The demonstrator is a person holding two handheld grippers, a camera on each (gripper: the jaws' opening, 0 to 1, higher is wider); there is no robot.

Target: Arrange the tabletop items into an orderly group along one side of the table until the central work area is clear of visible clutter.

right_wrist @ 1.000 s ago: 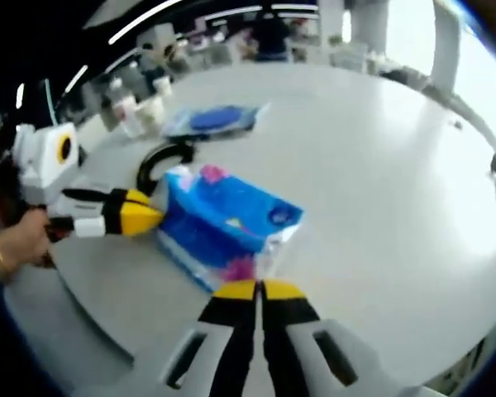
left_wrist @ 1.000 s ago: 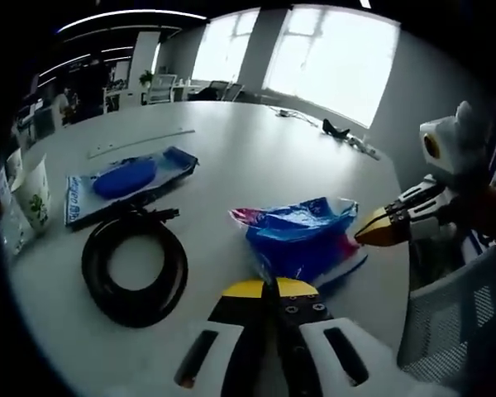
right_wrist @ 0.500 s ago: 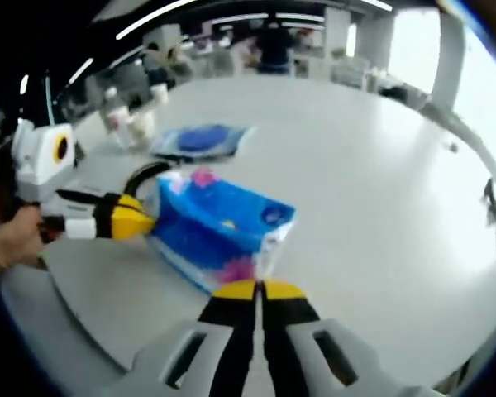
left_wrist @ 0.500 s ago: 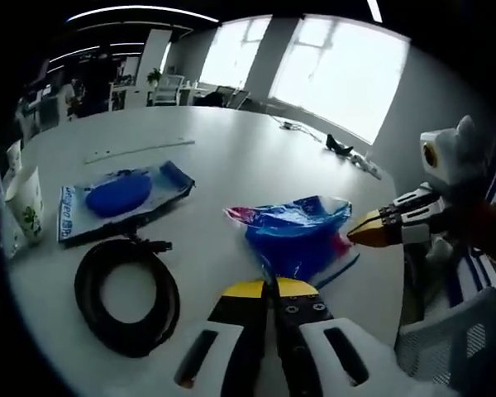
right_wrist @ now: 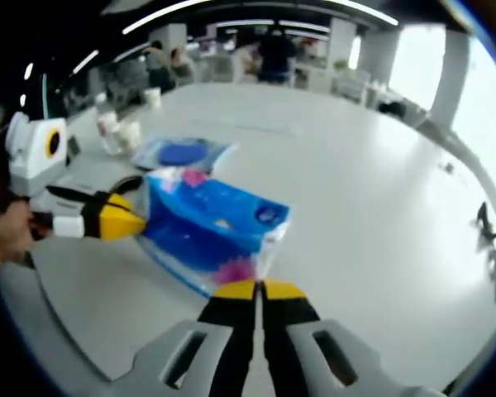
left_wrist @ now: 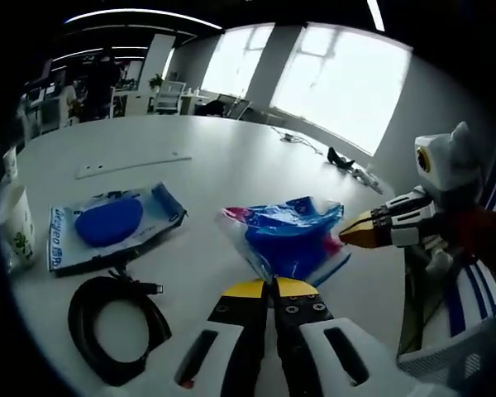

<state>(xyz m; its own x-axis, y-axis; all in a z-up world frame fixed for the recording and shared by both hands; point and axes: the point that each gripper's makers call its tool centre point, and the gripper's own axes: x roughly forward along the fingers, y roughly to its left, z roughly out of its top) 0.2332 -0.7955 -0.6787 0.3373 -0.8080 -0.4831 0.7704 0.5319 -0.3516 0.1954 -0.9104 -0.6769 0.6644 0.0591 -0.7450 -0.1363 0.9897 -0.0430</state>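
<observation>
Currently the blue plastic package (left_wrist: 291,238) hangs between both grippers, apparently lifted off the worktop (left_wrist: 231,157). Left gripper (left_wrist: 269,289) has its fingers pressed together on the package's near edge, just ahead of the tips. Right gripper (right_wrist: 259,291) likewise has fingers closed on the clear film at its end; in the left gripper view it comes in from the right, tips touching the package. Two-ended hold probably keeps the floppy bag from sagging while it's carried to a side. Beyond the left fingers, off to their left, a flat blue pouch (left_wrist: 107,225) lies on the worktop, a coiled black cable (left_wrist: 116,327) nearer, a paper cup (left_wrist: 15,236) farther out. All still loose, sorting early.
</observation>
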